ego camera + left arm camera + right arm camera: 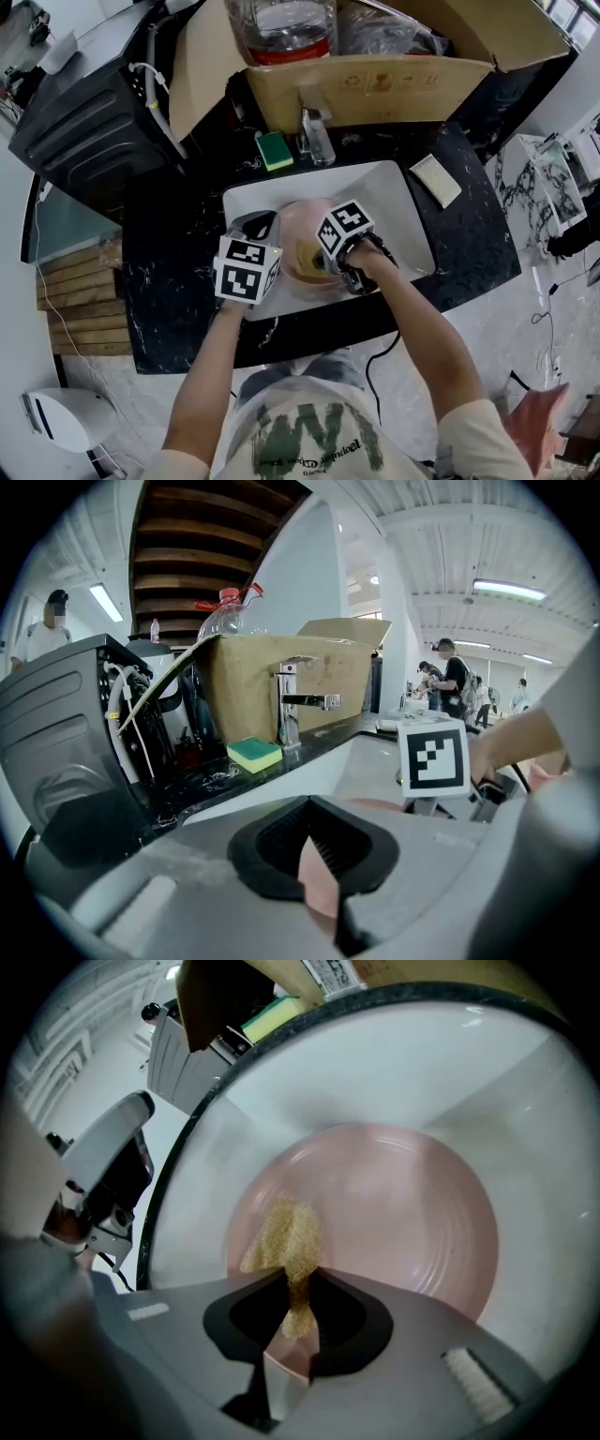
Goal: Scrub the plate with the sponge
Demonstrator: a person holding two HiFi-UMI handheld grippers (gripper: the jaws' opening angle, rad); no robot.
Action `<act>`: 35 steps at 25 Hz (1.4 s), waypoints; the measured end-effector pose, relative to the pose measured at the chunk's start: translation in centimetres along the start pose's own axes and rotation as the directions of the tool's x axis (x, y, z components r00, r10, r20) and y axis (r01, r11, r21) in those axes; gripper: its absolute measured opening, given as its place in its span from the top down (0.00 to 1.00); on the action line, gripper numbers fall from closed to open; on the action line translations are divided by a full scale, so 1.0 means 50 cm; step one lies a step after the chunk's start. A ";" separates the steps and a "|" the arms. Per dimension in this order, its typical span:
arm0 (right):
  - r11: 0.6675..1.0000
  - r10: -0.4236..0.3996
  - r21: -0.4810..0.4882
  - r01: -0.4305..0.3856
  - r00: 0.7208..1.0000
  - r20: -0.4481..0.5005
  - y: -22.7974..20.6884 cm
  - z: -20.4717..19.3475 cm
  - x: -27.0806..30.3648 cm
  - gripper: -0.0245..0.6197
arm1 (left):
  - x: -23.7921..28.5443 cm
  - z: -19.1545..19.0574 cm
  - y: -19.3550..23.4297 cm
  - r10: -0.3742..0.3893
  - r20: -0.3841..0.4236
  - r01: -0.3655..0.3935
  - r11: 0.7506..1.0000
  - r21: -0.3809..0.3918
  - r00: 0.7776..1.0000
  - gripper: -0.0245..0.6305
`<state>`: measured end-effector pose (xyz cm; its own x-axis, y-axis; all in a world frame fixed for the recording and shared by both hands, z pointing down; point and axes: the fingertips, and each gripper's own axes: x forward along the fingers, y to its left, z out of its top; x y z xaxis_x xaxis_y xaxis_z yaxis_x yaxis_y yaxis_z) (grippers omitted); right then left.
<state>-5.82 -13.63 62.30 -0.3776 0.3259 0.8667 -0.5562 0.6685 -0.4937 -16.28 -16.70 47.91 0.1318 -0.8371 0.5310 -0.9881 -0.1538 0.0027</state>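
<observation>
plate (394, 1213) pink | sponge (286, 1241) tan | sink (394, 187) white | counter (169, 272) black, white-veined | second sponge (275, 150) green over yellow

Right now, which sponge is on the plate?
The tan sponge shut in the right gripper, on the pink plate; the green sponge and the pale sponge lie on the counter.

surface (178, 244): carries sink in the middle, box along far edge, machine at far left.
sink (394, 187): set into surface; plate lies in it, toward its left half.
plate (302, 212): left rim sits between left tool (317, 869) jaws.
sponge (286, 1237): on the plate, between right tool (295, 1312) jaws.
tools: side by side over the plate, left tool at its left.
faucet (317, 136): far edge of sink, in front of box.
spare sponge (275, 150): on surface, just left of faucet.
pad (436, 180): on surface, just right of sink.
box (375, 84): behind faucet; jar (281, 28) inside, at its left.
machine (89, 112): left of box.
</observation>
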 end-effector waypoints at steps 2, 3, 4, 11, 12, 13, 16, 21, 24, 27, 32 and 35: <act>1.000 0.001 -0.004 -0.001 1.000 -0.008 -0.007 -0.005 -0.003 0.86 | 0.003 0.001 -0.002 0.004 0.000 -0.004 1.000 -0.005 1.000 0.96; 1.000 0.000 -0.006 0.000 1.000 -0.012 -0.010 -0.007 -0.005 0.86 | 0.004 0.002 -0.004 0.006 -0.001 -0.006 1.000 -0.008 1.000 0.96; 1.000 0.000 -0.007 0.000 1.000 -0.015 -0.014 -0.009 -0.007 0.86 | 0.005 0.002 -0.005 0.009 -0.002 -0.009 1.000 -0.010 1.000 0.96; 1.000 -0.004 0.000 0.004 1.000 -0.026 -0.044 -0.018 -0.019 0.86 | 0.018 -0.001 -0.022 0.015 -0.008 -0.016 1.000 -0.026 1.000 0.96; 1.000 -0.005 -0.001 0.005 1.000 -0.026 -0.048 -0.018 -0.021 0.86 | 0.020 -0.001 -0.024 0.016 -0.010 -0.016 0.999 -0.028 1.000 0.96; 1.000 -0.006 -0.001 0.006 1.000 -0.026 -0.051 -0.018 -0.023 0.86 | 0.022 -0.002 -0.025 0.017 -0.012 -0.017 0.999 -0.030 1.000 0.96; 1.000 -0.008 -0.001 0.008 1.000 -0.029 -0.063 -0.019 -0.028 0.86 | 0.027 -0.003 -0.028 0.019 -0.016 -0.020 0.999 -0.034 1.000 0.96; 1.000 -0.011 -0.001 0.011 0.999 -0.037 -0.081 -0.022 -0.037 0.86 | 0.034 -0.002 -0.030 0.028 -0.020 -0.029 0.999 -0.040 0.999 0.96; 1.000 -0.022 -0.005 0.022 0.999 -0.039 -0.094 -0.023 -0.043 0.86 | 0.038 -0.002 -0.033 0.030 -0.023 -0.031 0.999 -0.044 0.999 0.96; 0.999 -0.033 -0.007 0.033 0.999 -0.039 -0.107 -0.022 -0.050 0.86 | 0.042 0.000 -0.037 0.030 -0.023 -0.032 0.998 -0.045 0.999 0.96; 0.999 -0.036 0.010 0.036 0.999 -0.024 -0.127 -0.018 -0.060 0.86 | 0.049 0.003 -0.042 0.034 -0.026 -0.035 0.998 -0.047 0.999 0.96; 0.999 -0.048 0.023 0.048 0.999 -0.009 -0.143 -0.011 -0.067 0.86 | 0.052 0.004 -0.043 0.039 -0.029 -0.041 0.998 -0.049 0.999 0.96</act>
<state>-0.17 -19.12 62.97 -0.3439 0.2994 0.8900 -0.5903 0.6682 -0.4529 -13.82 -18.67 49.13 0.0906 -0.8269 0.5550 -0.9953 -0.0939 0.0226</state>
